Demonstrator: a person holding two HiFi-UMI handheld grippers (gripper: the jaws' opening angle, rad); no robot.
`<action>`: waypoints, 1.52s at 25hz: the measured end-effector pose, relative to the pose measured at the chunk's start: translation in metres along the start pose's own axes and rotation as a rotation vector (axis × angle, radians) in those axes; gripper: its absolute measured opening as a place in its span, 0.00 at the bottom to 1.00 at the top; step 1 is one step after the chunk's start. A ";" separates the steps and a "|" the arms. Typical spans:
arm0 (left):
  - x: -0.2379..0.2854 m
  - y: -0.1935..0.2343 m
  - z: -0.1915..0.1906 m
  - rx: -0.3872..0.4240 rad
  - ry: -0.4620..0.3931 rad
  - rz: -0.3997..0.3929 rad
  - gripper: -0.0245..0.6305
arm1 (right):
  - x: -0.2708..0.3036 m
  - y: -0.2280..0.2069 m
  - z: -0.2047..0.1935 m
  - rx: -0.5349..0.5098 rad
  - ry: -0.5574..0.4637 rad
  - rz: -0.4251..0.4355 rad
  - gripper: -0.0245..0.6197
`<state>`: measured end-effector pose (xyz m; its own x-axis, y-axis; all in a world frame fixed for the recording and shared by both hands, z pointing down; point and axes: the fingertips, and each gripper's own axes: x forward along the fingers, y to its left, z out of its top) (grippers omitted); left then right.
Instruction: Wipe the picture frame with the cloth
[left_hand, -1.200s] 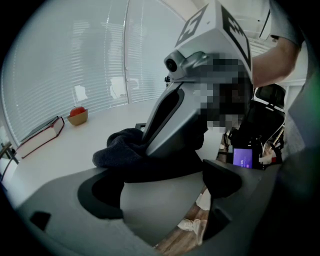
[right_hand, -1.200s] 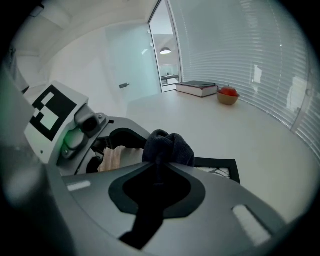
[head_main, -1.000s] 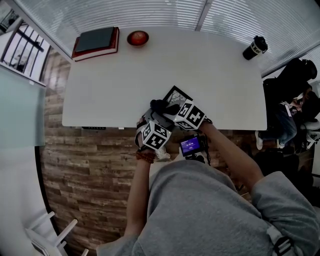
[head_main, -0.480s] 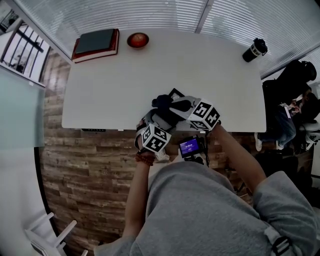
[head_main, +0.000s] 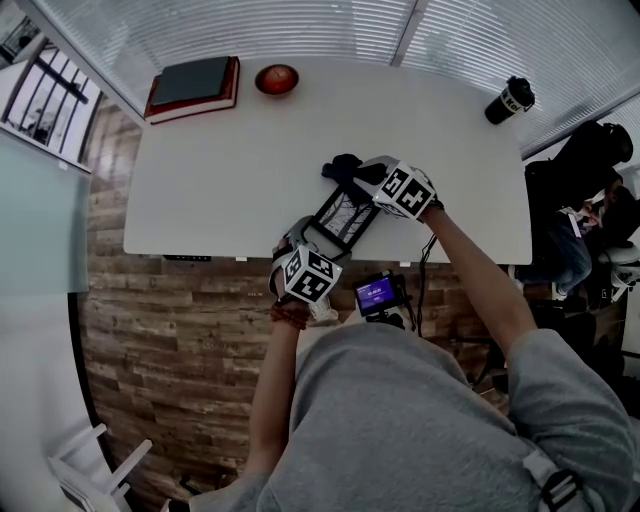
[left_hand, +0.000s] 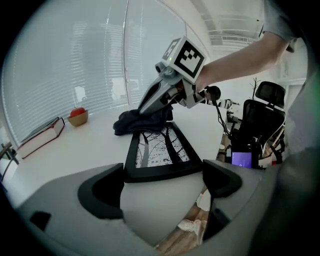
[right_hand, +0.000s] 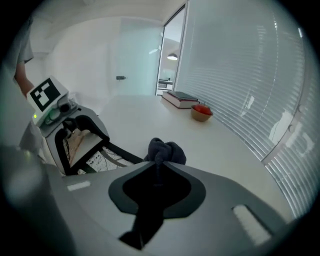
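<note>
The white tabletop (head_main: 220, 170) stretches out ahead of both sets of jaws, giving a flat base for the work. A red-edged book (head_main: 192, 85) lies well beyond the left jaws at the far corner, out of the way.

The picture frame (left_hand: 157, 150) runs from the left jaws straight out to the right jaws. The left gripper (left_hand: 164, 172) grasps its near end, one jaw against each side rail, which looks meant to pin the frame so that rubbing cannot push it about. Whether that near end is lifted off the tabletop or lies flat I cannot tell.

The dark cloth (right_hand: 165, 150) is clenched in the right gripper (right_hand: 157, 172), bunched just past the jaw tips with a tail hanging back between them. It sits at the frame's far end, touching or just over the top rail, so the wad rather than the hard jaws meets the glass. I judge a wiping stroke to be at its far limit, with more passes likely needed.

A black tumbler (head_main: 510, 97) stands well off to the side of the right jaws, and a small bowl (head_main: 276, 78) holding something red rests far ahead of the left jaws, beside the book
</note>
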<state>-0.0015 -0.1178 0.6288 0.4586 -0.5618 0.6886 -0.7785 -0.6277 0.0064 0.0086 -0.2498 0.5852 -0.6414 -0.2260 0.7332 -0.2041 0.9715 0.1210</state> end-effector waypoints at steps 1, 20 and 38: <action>0.000 0.000 0.000 0.000 0.000 0.000 0.80 | 0.003 -0.001 -0.005 0.008 0.014 -0.001 0.12; -0.001 -0.001 0.002 0.000 0.003 0.001 0.80 | -0.027 0.014 -0.049 0.290 -0.017 -0.020 0.11; -0.001 -0.003 0.003 0.001 0.005 0.000 0.80 | -0.011 0.104 -0.021 0.352 -0.050 0.117 0.11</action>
<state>0.0015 -0.1176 0.6260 0.4562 -0.5591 0.6923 -0.7782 -0.6279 0.0057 0.0101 -0.1451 0.6044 -0.7093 -0.1264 0.6935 -0.3635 0.9085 -0.2061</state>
